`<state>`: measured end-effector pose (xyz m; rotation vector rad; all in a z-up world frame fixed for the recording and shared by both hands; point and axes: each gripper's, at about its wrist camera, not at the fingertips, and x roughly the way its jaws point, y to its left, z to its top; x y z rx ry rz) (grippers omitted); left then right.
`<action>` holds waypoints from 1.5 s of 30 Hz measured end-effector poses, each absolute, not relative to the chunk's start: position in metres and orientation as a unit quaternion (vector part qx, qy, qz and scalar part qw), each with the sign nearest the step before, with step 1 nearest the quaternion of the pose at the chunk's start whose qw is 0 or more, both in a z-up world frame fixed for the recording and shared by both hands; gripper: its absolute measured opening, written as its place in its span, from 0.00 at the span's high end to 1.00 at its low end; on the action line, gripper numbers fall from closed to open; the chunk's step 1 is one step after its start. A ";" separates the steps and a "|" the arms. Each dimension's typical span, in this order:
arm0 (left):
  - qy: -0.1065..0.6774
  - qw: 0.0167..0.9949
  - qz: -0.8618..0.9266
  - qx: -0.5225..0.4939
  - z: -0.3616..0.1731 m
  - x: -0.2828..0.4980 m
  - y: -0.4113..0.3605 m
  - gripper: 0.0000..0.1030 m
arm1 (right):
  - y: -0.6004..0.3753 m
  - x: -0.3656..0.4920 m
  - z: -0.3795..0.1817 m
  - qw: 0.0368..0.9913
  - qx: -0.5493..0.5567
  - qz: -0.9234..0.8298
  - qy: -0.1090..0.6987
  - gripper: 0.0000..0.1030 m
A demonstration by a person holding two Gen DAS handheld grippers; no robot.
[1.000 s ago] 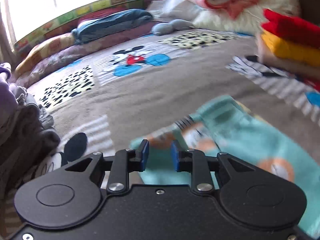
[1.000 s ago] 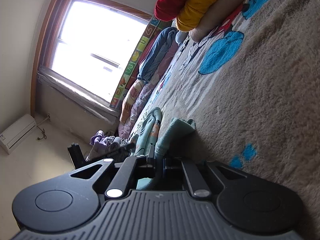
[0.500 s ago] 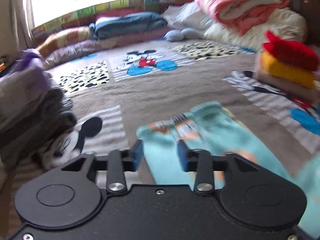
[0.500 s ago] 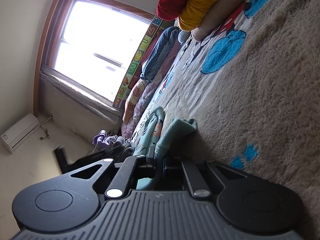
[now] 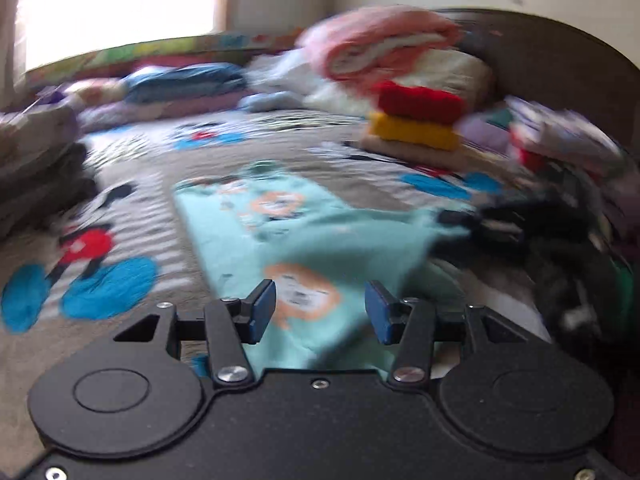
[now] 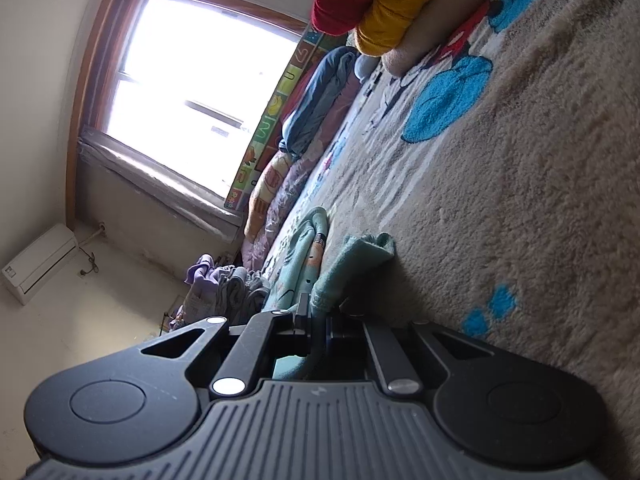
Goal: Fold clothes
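left gripper (image 5: 320, 310): jaws apart, nothing between them, hanging above the near part of the garment (image 5: 304, 236). view is motion-blurred.

garment: teal, with orange cartoon prints, spread on the blanket (image 5: 132, 216) ahead of and below the left jaws. its far-right corner reaches toward the right gripper (image 5: 492, 226), seen as a dark blur ahead and right of the left jaws.

right gripper (image 6: 318, 334): jaws together, clamped on an edge of the garment (image 6: 320, 292). the cloth runs straight out from the jaws, bunched, with a folded end lying on the blanket (image 6: 520, 208) just ahead. camera is rolled, so the bed appears tilted.

stack (image 5: 416, 122): red on yellow on a beige piece, well ahead and right of the left jaws; in the right view the same stack (image 6: 376, 4) sits far ahead of the jaws, at the top edge.

pile (image 6: 228, 284): purple and grey clothes, ahead and left of the right jaws, near the bed's edge.

pillows (image 5: 188, 84) lie far ahead of the left jaws, under the window (image 6: 204, 92).
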<state>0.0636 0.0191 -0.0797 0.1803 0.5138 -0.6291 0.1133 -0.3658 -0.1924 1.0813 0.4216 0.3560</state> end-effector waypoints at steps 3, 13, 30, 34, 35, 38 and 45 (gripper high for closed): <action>0.305 0.892 -0.313 0.113 -0.111 0.073 0.015 0.46 | -0.364 0.116 -0.188 0.820 0.507 0.153 0.217 0.93; 0.316 0.878 -0.347 0.095 -0.112 0.078 0.014 0.38 | -0.354 0.129 -0.117 0.862 0.429 0.145 0.229 0.92; 0.326 0.873 -0.357 0.068 -0.108 0.081 0.027 0.34 | -0.309 0.182 -0.019 0.895 0.327 0.151 0.263 0.92; 0.333 0.867 -0.365 0.056 -0.109 0.084 0.031 0.34 | -0.281 0.207 -0.001 0.900 0.304 0.157 0.270 0.92; 0.335 0.866 -0.367 0.053 -0.109 0.084 0.032 0.33 | -0.273 0.214 0.003 0.902 0.294 0.156 0.273 0.92; 0.340 0.863 -0.372 0.043 -0.108 0.087 0.034 0.33 | -0.249 0.237 0.009 0.905 0.272 0.157 0.286 0.92; 0.358 0.852 -0.383 0.004 -0.107 0.096 0.044 0.32 | -0.198 0.283 0.006 0.908 0.215 0.149 0.326 0.92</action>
